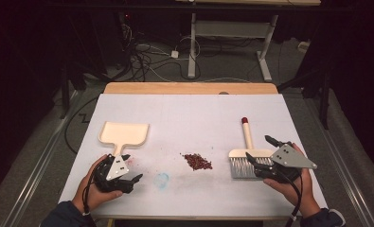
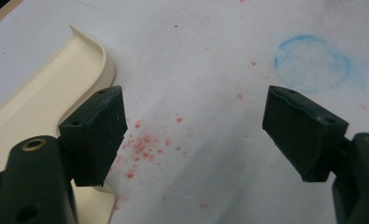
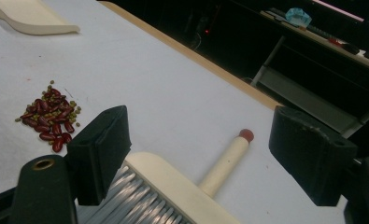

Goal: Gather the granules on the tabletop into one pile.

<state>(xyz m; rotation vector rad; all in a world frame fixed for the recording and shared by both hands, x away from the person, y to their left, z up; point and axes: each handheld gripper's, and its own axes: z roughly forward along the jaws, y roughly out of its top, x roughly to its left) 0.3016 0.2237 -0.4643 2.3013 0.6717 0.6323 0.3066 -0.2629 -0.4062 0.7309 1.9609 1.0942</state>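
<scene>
Tongs (image 1: 136,179) agape beside dustpan (image 1: 124,133); other tongs (image 1: 259,151) straddle brush (image 1: 246,158).

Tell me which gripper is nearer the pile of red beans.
Right, narrowly. The right gripper hovers open over the brush, just right of the pile of red beans. The left gripper sits open by the dustpan handle, farther to the pile's left.

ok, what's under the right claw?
The brush: its bristles and cream head lie between the open right claw jaws, handle pointing away. The table under the brush head is covered.
</scene>
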